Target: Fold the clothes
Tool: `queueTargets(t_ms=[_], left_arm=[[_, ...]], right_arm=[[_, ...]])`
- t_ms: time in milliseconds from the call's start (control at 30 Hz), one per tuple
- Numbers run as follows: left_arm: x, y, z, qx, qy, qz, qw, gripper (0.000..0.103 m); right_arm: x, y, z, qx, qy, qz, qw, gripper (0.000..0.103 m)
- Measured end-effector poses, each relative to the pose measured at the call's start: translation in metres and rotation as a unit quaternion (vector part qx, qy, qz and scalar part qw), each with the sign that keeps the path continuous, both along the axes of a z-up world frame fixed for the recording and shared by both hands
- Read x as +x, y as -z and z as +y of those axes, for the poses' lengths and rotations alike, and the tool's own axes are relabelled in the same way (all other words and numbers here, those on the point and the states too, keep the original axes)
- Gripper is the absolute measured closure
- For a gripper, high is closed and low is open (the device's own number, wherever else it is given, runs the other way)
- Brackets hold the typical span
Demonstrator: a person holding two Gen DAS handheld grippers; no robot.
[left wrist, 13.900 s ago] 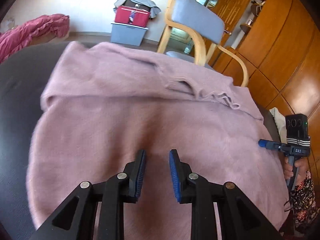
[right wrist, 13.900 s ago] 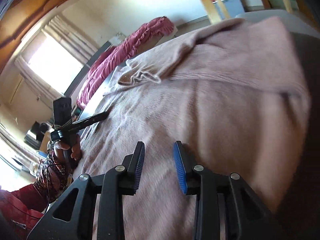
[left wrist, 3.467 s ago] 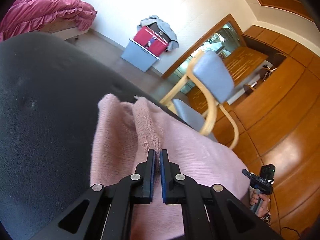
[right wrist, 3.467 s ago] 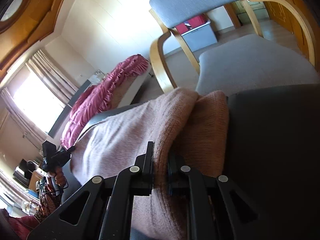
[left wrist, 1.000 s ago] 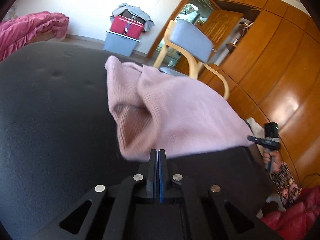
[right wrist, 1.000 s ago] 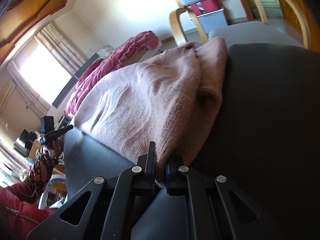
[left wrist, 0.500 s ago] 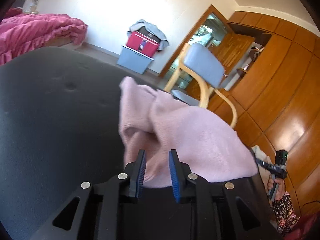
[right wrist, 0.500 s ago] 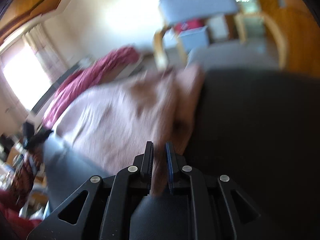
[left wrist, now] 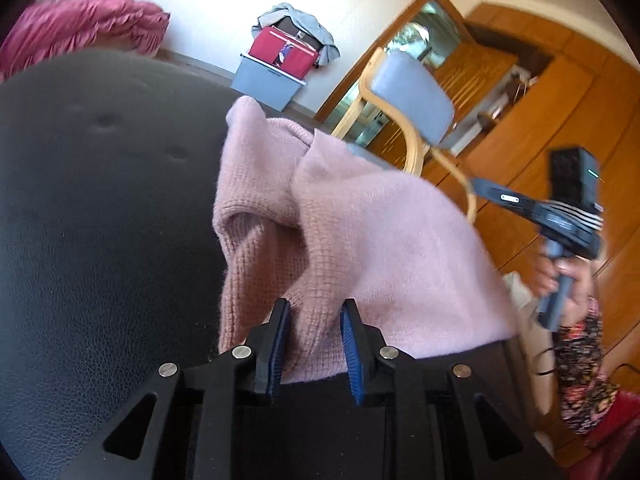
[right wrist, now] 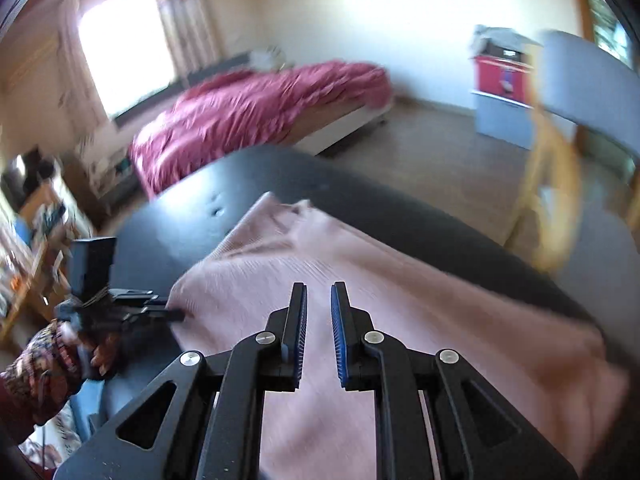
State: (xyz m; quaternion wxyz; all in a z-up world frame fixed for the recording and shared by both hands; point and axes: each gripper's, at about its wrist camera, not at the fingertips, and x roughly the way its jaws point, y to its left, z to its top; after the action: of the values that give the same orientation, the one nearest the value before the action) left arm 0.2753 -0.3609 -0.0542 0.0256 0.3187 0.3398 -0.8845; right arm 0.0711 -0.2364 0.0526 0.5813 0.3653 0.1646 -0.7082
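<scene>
A pink knit sweater [left wrist: 380, 240] lies folded in a bundle on a black leather surface [left wrist: 100, 220]. My left gripper [left wrist: 314, 340] is open at the sweater's near edge, and a fold of the knit sits between its blue pads without being pinched. The blurred right wrist view shows my right gripper [right wrist: 319, 320] hovering over the sweater [right wrist: 400, 320], its fingers a narrow gap apart with nothing between them. A hand holds the right gripper [left wrist: 480, 188] up beyond the sweater's right side. The left gripper [right wrist: 180, 314] shows at the sweater's left corner.
A wooden armchair with a grey seat [left wrist: 416, 88] stands just past the far edge. Behind it are wooden cabinets [left wrist: 540, 100], a grey box topped by a red case [left wrist: 280, 64], and a bed with a crimson cover [right wrist: 260, 104]. A patterned sleeve [left wrist: 580, 360] is at right.
Both grippers, shut on the sweater's edge a second ago, have let go. The left opened and stays at the near edge; the right has lifted and swung over the sweater.
</scene>
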Motion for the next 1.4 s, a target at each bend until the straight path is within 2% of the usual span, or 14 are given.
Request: queueTargets(t_ms=[167,300,333,400,467,567,667,833,933,1000,1100,1267,1333,1400], left_arm=[[-0.002,0.004,-0.003,0.017,0.008,0.001,0.9998,0.078],[-0.003,0.006,-0.002,0.019,0.020,-0.003,0.9996,0.081],[-0.004,0.006,-0.002,0.020,0.022,-0.004,0.9995,0.085],[-0.005,0.007,-0.002,0.021,0.028,-0.006,0.9994,0.089],[-0.005,0.007,-0.001,0.021,0.035,-0.009,0.9991,0.089],[-0.008,0.005,0.001,0.019,0.056,-0.019,0.9981,0.089],[-0.012,-0.001,-0.008,0.021,0.085,-0.031,0.9957,0.086],[-0.037,0.004,-0.037,0.074,0.139,-0.035,0.9869,0.081],[-0.049,0.014,-0.043,0.134,0.184,-0.033,0.9732,0.081],[-0.052,0.015,-0.044,0.134,0.208,-0.038,0.9683,0.084],[-0.048,0.012,-0.046,0.131,0.230,-0.048,0.9632,0.094],[-0.006,-0.005,-0.051,0.130,0.248,0.007,0.9598,0.098],[0.014,-0.008,-0.057,0.130,0.239,0.018,0.9621,0.098],[0.022,-0.004,-0.060,0.119,0.217,0.007,0.9688,0.098]], right_arm=[[-0.007,0.031,-0.089,0.064,-0.011,0.002,0.998,0.090],[0.005,0.061,-0.137,0.141,-0.054,-0.003,0.988,0.090],[0.011,0.069,-0.147,0.160,-0.064,0.012,0.985,0.090],[0.021,0.082,-0.163,0.181,-0.065,0.074,0.978,0.090],[0.022,0.087,-0.169,0.162,-0.050,0.108,0.979,0.090],[0.007,0.095,-0.167,0.101,-0.010,0.070,0.992,0.090],[-0.001,0.102,-0.157,0.052,-0.010,0.036,0.998,0.090],[-0.002,0.105,-0.154,0.043,-0.018,0.021,0.999,0.089],[-0.008,0.105,-0.151,0.042,-0.018,0.018,0.999,0.090],[-0.010,0.103,-0.152,0.041,-0.018,0.013,0.999,0.089],[-0.012,0.099,-0.153,0.041,-0.018,0.004,0.999,0.089],[-0.012,0.098,-0.153,0.047,-0.020,0.008,0.999,0.089],[-0.011,0.098,-0.154,0.049,-0.019,0.013,0.999,0.089],[-0.010,0.098,-0.155,0.050,-0.019,0.016,0.998,0.089]])
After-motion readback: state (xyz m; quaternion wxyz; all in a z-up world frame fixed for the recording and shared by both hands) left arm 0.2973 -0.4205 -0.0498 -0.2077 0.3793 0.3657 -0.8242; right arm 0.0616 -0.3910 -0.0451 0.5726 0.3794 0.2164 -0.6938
